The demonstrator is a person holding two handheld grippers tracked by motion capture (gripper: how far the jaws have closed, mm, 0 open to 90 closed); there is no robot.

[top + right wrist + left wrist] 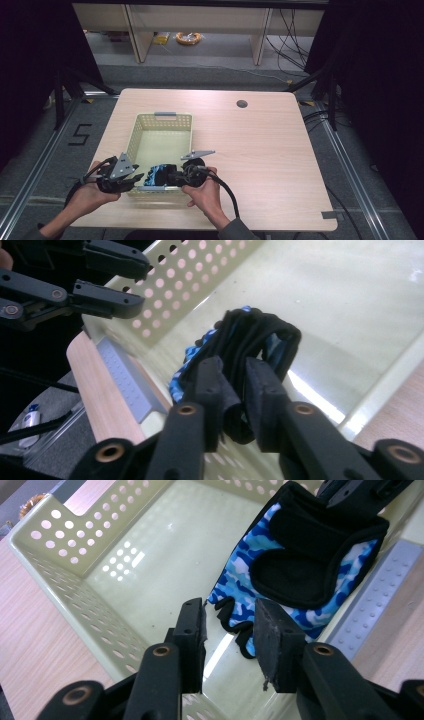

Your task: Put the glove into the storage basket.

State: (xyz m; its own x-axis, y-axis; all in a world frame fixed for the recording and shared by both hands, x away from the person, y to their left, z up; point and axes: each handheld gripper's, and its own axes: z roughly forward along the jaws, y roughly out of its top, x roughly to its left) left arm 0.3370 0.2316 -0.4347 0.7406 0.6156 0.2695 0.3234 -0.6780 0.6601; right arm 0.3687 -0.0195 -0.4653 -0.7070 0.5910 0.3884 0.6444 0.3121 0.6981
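Observation:
A blue camouflage glove (157,175) with black palm and cuff lies at the near end of a pale perforated basket (132,140). My left gripper (134,180) hangs over the basket's near left corner. In the left gripper view the left gripper (230,615) is open, and the glove (300,555) has its black fingertips just beyond the gap, untouched. My right gripper (169,175) reaches in from the near right. In the right gripper view the right gripper (234,370) has the glove's (250,335) black cuff bunched between its pads, holding it arched above the basket floor (350,315).
The basket (60,535) has a grey handle strip (380,595) on its near rim and another (165,114) on the far rim. The wooden table (260,150) has a round cable hole (242,104) at the back. Shelving and cables lie on the floor beyond.

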